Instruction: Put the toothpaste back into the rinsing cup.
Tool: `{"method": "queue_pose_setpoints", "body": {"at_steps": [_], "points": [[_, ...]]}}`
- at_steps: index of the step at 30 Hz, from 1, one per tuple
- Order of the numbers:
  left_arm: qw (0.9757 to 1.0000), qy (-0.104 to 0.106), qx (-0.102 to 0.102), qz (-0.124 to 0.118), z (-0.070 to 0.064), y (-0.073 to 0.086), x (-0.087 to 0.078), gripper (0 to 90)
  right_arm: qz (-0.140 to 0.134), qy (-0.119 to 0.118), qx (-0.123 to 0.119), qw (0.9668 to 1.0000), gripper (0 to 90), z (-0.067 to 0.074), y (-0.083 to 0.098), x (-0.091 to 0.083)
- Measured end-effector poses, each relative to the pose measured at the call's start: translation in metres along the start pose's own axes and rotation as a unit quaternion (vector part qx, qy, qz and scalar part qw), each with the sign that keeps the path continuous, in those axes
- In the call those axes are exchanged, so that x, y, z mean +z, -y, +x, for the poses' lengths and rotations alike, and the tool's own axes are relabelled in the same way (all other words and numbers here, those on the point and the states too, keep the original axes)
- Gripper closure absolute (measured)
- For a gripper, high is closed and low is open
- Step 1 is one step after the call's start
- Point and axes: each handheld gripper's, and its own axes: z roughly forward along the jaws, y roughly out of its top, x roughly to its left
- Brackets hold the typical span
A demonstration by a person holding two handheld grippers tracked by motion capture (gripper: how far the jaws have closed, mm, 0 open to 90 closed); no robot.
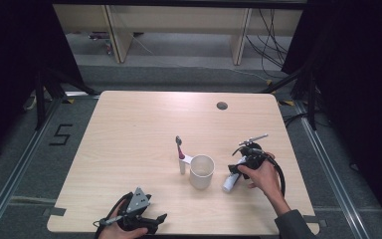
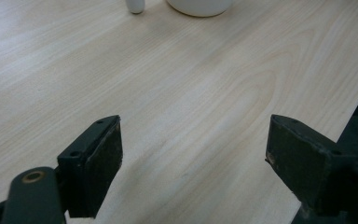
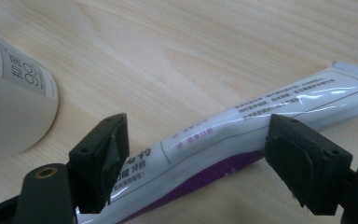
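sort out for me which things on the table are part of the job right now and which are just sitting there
In the job:
- toothpaste tube, lying flat between the open jaws of the right tool, not clamped
- white cup, close beside the tube

Just lying about:
- toothbrush, standing left of the cup
- left tool, open over bare table

On the surface (image 1: 129, 129) in front of you, the cup (image 1: 201, 172) stands near the middle. The toothbrush (image 1: 180, 154) stands upright just beside the cup's left. The toothpaste tube (image 3: 242, 126) lies flat to the cup's right, between the spread jaws of your right hand-held gripper (image 3: 196, 158). Your left hand-held gripper (image 1: 142, 214) sits at the near edge, well apart from the cup.
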Motion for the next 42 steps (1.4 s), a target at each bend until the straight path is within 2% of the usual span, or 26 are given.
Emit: {"method": "queue_pose_setpoints", "body": {"at_steps": [1,2,5,12,13,14,15,17,19,20,21,22,24,25,28,29,30,32,33,34,36,38,39,40,41,42], "points": [[1.0000,0.000,0.000,0.000,0.0002,-0.0003,0.0001,18.1,0.007,-0.002,-0.001,1.0000,22.7,-0.0002,-0.0006,-0.0010],[0.9999,-0.003,0.010,0.006,0.0024,-0.0006,0.0001,18.1,0.007,-0.001,0.002,1.0000,22.7,-0.0001,-0.0007,-0.0009],[1.0000,-0.001,0.000,0.001,-0.0002,-0.0001,-0.0001,18.1,0.007,0.007,-0.003,0.9999,23.2,-0.0035,-0.0007,-0.0005],[1.0000,0.000,0.002,0.004,-0.0004,0.0000,0.0005,18.1,0.014,0.003,0.004,0.9999,24.4,-0.0050,-0.0015,-0.0016],[0.9999,-0.003,0.012,0.011,0.0015,-0.0008,-0.0002,18.1,0.015,0.004,0.003,0.9999,24.4,-0.0053,-0.0016,-0.0011],[0.9999,-0.004,0.011,0.009,0.0016,-0.0008,0.0004,18.1,0.017,0.005,0.005,0.9998,24.4,-0.0046,-0.0018,-0.0011],[1.0000,-0.001,0.003,0.004,-0.0001,-0.0004,0.0006,18.1,0.021,0.007,0.020,0.9995,24.3,-0.0020,-0.0027,-0.0013],[1.0000,0.000,0.005,0.006,-0.0001,-0.0002,-0.0001,18.1,0.020,0.009,0.013,0.9997,24.3,-0.0021,-0.0033,-0.0003],[1.0000,-0.001,0.004,0.003,0.0000,-0.0006,0.0007,18.1,0.033,0.011,0.024,0.9991,24.3,0.0005,-0.0047,-0.0004],[1.0000,-0.001,0.003,0.004,-0.0003,-0.0004,0.0007,18.1,0.025,0.011,0.011,0.9996,24.4,-0.0021,-0.0050,0.0003],[1.0000,-0.001,0.003,0.004,-0.0007,-0.0002,0.0007,18.1,0.031,0.015,0.010,0.9994,24.4,-0.0017,-0.0057,0.0002],[0.9999,-0.002,0.008,0.008,-0.0003,-0.0001,0.0002,18.1,0.033,0.006,0.011,0.9994,24.4,-0.0012,-0.0058,-0.0011],[1.0000,-0.001,0.008,0.006,0.0000,-0.0007,0.0005,18.1,0.033,0.010,-0.003,0.9994,24.5,-0.0022,-0.0069,-0.0002],[0.9999,0.000,0.009,0.007,0.0000,-0.0007,0.0003,18.1,0.037,0.015,0.007,0.9992,24.5,0.0003,-0.0071,-0.0004],[0.9999,0.002,0.007,0.008,-0.0007,-0.0002,-0.0001,18.1,0.044,0.019,-0.001,0.9989,24.7,-0.0009,-0.0073,0.0006],[1.0000,0.001,0.007,0.007,-0.0007,-0.0004,0.0001,18.1,0.049,0.024,0.002,0.9985,25.3,-0.0007,-0.0075,0.0016],[0.9999,-0.003,0.009,0.008,-0.0001,-0.0006,0.0001,18.1,0.051,0.019,0.010,0.9985,26.3,0.0001,-0.0074,0.0014],[1.0000,0.001,0.006,0.006,-0.0007,-0.0004,0.0002,18.1,0.052,0.018,0.000,0.9985,29.7,-0.0018,-0.0065,0.0017],[1.0000,0.001,0.007,0.007,-0.0007,-0.0003,0.0000,18.1,0.053,0.009,-0.012,0.9985,32.1,-0.0037,-0.0063,0.0004],[1.0000,0.001,0.006,0.007,-0.0007,-0.0004,0.0001,18.1,0.056,0.011,-0.002,0.9984,34.4,-0.0028,-0.0060,0.0001],[0.9998,-0.002,0.013,0.012,0.0006,-0.0006,0.0003,18.1,0.058,0.006,-0.006,0.9983,37.2,-0.0049,-0.0059,0.0008],[0.9999,0.000,0.008,0.008,-0.0005,-0.0004,0.0004,18.1,0.065,-0.003,0.005,0.9978,39.8,-0.0044,-0.0052,-0.0005],[0.9999,0.003,0.008,0.008,-0.0006,-0.0005,0.0001,18.2,0.067,-0.004,-0.007,0.9977,42.1,-0.0062,-0.0049,-0.0001],[1.0000,0.003,0.003,0.003,-0.0013,-0.0005,0.0009,18.2,0.067,-0.009,-0.004,0.9977,43.2,-0.0057,-0.0057,-0.0008],[0.9999,0.000,0.009,0.008,-0.0002,-0.0007,0.0005,18.2,0.070,-0.014,-0.010,0.9974,43.9,-0.0066,-0.0063,-0.0007],[0.9998,-0.002,0.013,0.012,0.0004,-0.0007,0.0004,18.2,0.083,-0.010,0.004,0.9965,44.6,-0.0049,-0.0069,-0.0023]]}}
